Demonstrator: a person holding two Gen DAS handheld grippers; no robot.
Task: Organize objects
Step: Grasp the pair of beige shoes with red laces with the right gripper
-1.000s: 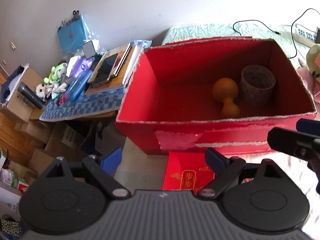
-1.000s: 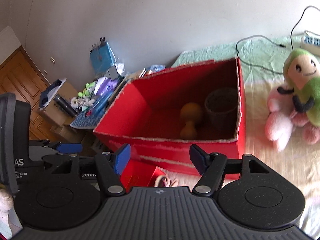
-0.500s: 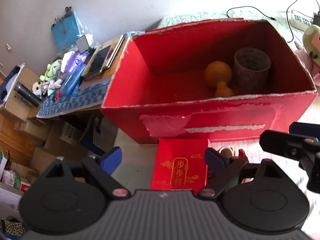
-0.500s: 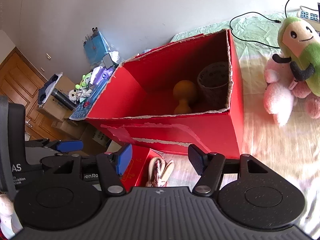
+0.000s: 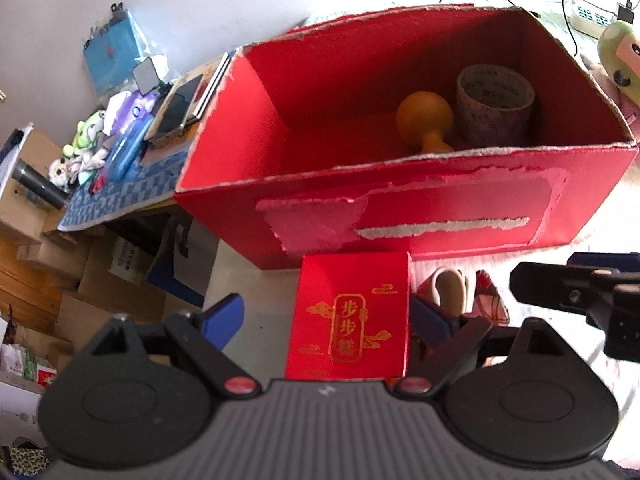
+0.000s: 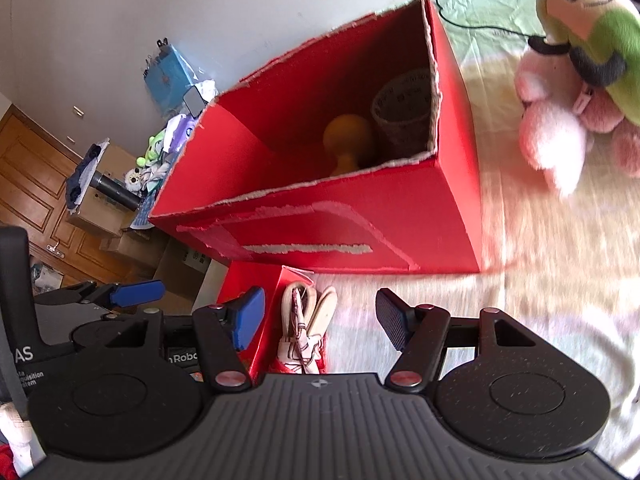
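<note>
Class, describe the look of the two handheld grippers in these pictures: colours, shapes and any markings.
Both are black, with a ribbed grey front plate flanked by two round black discs. The left gripper and right gripper have angular black linkage arms with red pivot dots and blue finger pads. White lettering, only partly readable, shows in the right wrist view.

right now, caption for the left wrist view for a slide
Open left gripper above a small red box, before a big red box holding a gourd and tape roll.

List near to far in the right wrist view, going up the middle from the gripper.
Right gripper → bundled pale item beside the small red box → big red box's front wall → orange gourd inside → box's back wall → white room wall.
</note>
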